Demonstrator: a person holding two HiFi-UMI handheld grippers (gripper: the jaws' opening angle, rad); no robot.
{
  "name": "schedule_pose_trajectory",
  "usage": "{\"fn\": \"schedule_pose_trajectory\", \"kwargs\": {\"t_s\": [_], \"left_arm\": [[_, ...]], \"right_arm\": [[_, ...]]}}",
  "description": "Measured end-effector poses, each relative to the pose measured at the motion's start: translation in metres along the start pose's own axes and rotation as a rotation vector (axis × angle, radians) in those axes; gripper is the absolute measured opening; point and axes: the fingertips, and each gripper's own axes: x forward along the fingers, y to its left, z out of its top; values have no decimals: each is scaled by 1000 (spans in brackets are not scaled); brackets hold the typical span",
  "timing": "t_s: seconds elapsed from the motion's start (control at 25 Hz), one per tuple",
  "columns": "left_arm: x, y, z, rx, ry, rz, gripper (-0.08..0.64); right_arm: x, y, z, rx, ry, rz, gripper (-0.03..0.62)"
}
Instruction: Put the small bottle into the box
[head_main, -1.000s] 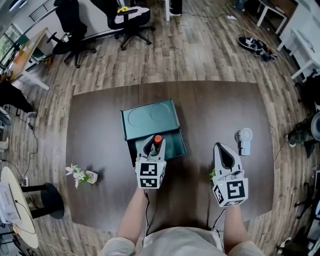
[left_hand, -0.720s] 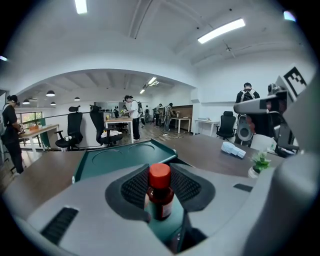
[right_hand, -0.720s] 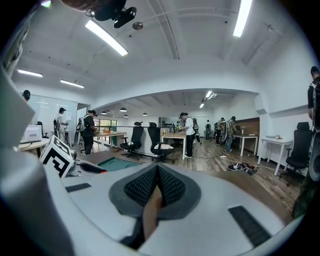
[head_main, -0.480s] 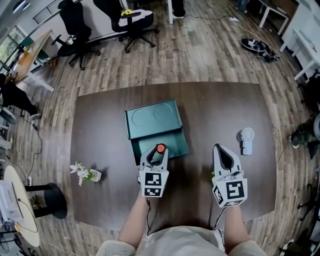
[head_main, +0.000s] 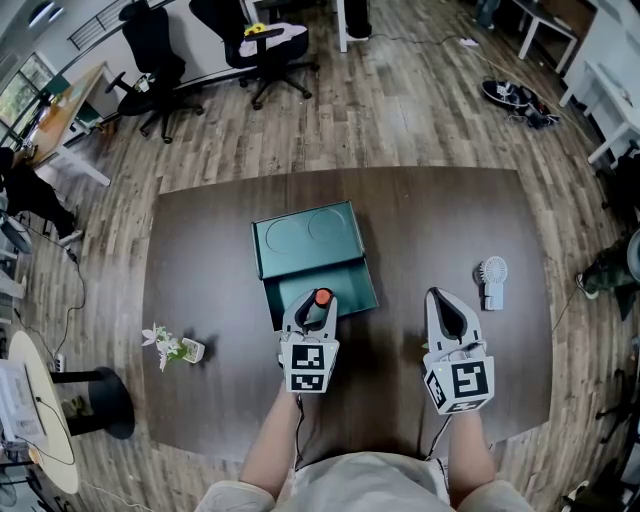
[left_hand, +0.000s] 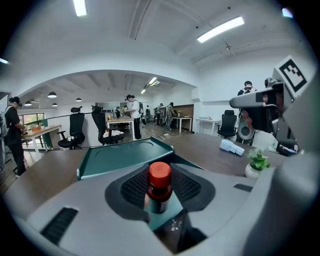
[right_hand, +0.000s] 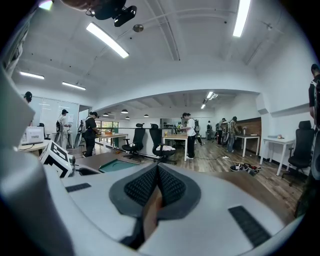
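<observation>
My left gripper (head_main: 311, 306) grips the small bottle (head_main: 321, 298) upright over the open green box's (head_main: 300, 240) near edge for lowering in, while my right gripper (head_main: 444, 302) stays out of it, closed on nothing.

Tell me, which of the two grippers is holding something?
The left gripper: its jaws grip a red-capped bottle. The right gripper is shut, with nothing between its jaws.
</observation>
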Motion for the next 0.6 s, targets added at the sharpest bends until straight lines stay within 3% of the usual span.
{"fn": "schedule_pose_trajectory", "kwargs": {"t_s": [0.24,0.6], "left_arm": [[-7,1,6,-8,-50,-9,170],[-53,10,35,-21,-127,79,181]], "right_arm": [[-3,0,7,0,-18,-2,2],[-20,6,31,5,-81,21,2]]}}
